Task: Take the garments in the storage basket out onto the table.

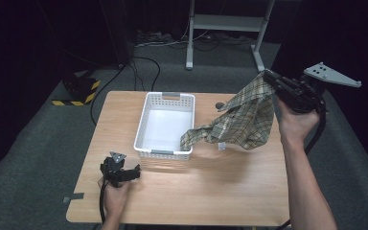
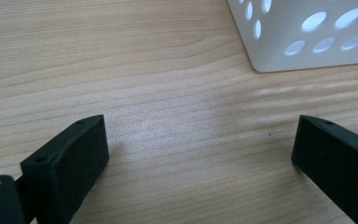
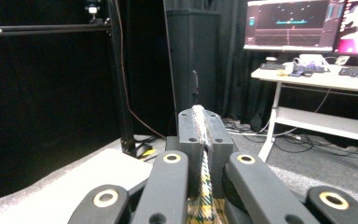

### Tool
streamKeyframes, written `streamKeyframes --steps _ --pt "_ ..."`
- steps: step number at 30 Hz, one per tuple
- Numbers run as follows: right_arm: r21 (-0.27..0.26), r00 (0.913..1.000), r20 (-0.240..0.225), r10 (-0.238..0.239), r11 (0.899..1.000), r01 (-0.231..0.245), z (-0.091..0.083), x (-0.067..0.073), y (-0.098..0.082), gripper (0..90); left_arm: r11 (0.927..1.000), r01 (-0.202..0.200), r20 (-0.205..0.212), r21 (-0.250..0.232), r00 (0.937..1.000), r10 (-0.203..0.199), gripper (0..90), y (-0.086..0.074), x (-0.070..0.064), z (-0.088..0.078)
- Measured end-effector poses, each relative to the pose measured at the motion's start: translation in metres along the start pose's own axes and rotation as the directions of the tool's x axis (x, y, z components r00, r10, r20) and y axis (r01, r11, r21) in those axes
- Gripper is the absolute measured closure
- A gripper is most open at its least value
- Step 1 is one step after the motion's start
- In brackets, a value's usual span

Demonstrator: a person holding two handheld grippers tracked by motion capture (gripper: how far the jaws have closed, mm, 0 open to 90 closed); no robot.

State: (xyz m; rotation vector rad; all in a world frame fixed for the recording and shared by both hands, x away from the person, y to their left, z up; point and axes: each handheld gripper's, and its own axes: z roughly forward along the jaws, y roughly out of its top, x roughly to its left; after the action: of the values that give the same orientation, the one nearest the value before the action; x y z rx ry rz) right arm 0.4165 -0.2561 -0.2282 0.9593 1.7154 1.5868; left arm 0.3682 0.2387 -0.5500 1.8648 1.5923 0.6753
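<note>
A plaid cloth (image 1: 242, 120) in tan and green hangs in the air over the right half of the wooden table (image 1: 220, 191). My right gripper (image 1: 270, 76) is shut on its top corner, high above the table. The cloth's lower tip drapes onto the right rim of the white perforated basket (image 1: 165, 125). In the right gripper view the cloth edge (image 3: 202, 130) shows pinched between the closed jaws of my right gripper (image 3: 200, 116). My left gripper (image 1: 133, 171) rests on the table in front of the basket's near left corner, open and holding nothing; its view shows my left gripper (image 2: 200, 149) over bare wood, with the basket corner (image 2: 307, 37).
A small dark object (image 1: 219, 105) lies on the table behind the cloth. Beyond the table stand a white desk frame (image 1: 227, 28), floor cables and a yellow-black striped block (image 1: 79, 91). Monitors (image 3: 307, 23) glow in the right gripper view.
</note>
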Motion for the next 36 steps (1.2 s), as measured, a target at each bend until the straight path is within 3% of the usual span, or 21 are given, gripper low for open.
streamKeyframes --steps 20,36 --pt "-0.039 0.9975 0.069 0.019 0.999 -0.016 -0.028 -0.019 0.009 88.8 1.0000 0.000 0.000 0.000 1.0000 0.000 3.7 0.000 0.000 0.000" --pt "-0.009 0.9988 0.048 0.003 1.000 -0.002 -0.018 -0.013 0.006 88.8 1.0000 0.000 0.000 0.000 1.0000 0.000 3.8 0.000 0.000 0.000"
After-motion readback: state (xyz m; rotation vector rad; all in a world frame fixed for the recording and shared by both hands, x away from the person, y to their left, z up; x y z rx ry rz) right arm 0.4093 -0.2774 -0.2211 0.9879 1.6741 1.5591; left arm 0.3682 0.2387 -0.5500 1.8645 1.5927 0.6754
